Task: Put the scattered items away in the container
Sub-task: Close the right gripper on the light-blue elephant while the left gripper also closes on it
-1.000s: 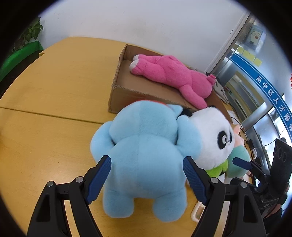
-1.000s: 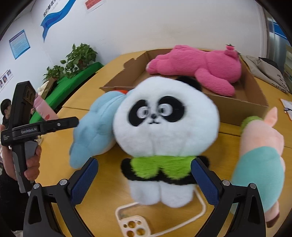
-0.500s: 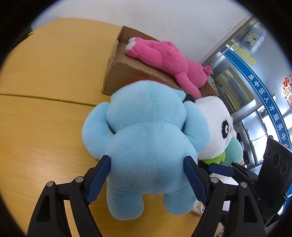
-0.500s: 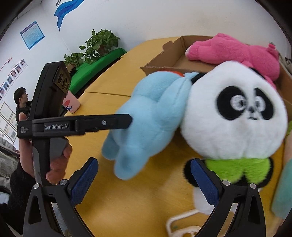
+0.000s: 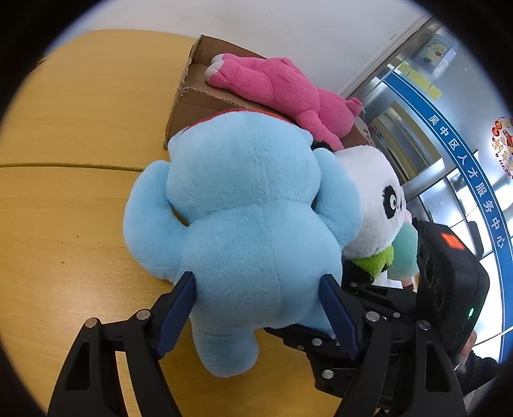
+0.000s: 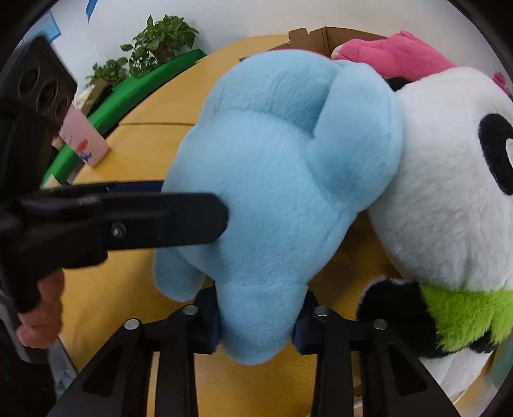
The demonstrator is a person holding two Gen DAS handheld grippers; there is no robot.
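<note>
Closer now: blue plush (face hidden)

White wall; wooden table; glass partition, blue band; potted plants, perhaps on green ledge.

Wooden table carries cardboard box, blue plush, panda plush.

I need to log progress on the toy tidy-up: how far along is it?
Done: the pink plush lies in the cardboard box. In hand: the blue plush is on the table, with the left gripper around its body and the right gripper closing on one leg. Left: the blue plush, the panda plush and a teal-and-pink toy behind the panda.
</note>
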